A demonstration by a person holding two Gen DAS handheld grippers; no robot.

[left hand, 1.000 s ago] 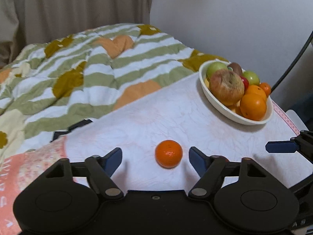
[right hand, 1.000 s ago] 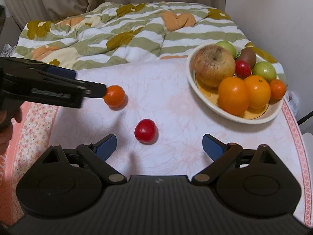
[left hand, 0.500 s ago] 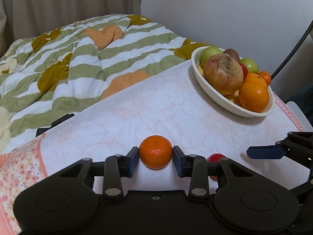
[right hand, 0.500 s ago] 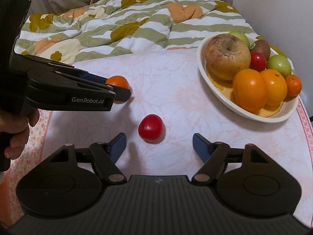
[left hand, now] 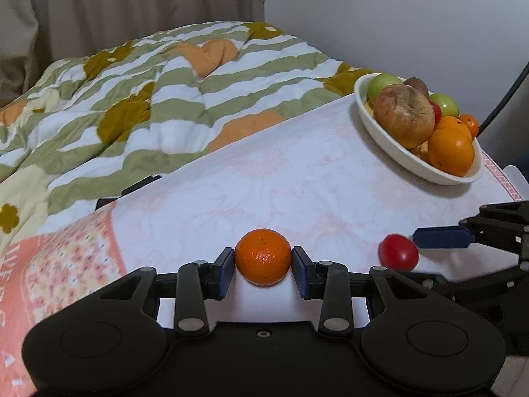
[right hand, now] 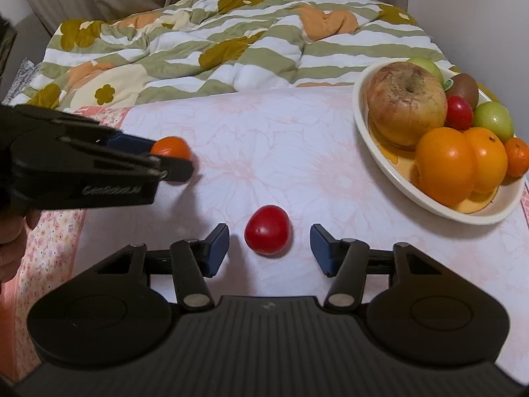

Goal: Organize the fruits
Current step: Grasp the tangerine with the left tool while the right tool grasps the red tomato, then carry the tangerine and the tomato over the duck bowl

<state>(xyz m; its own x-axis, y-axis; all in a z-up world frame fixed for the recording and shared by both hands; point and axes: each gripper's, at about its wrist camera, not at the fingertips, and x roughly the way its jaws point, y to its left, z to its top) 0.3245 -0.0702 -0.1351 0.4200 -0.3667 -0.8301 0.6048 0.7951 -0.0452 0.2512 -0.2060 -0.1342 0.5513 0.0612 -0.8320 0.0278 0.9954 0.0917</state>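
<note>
The left hand-held gripper (left hand: 263, 268) clamps a mandarin (left hand: 263, 256) on the desk (left hand: 297, 178). The right hand-held gripper (right hand: 269, 248), jaws just closing, straddles a small red fruit (right hand: 268, 230) without touching it. The fruit bowl (right hand: 380, 152) stands well apart.

At nine o'clock in the right wrist view, the left gripper (right hand: 172, 162) hides most of the small orange (right hand: 172, 147), its lettering blurred.

Bed with striped floral quilt (left hand: 172, 99) behind the table; beige curtain (left hand: 132, 6) (closed), plain white wall (left hand: 396, 16) adjoining.
</note>
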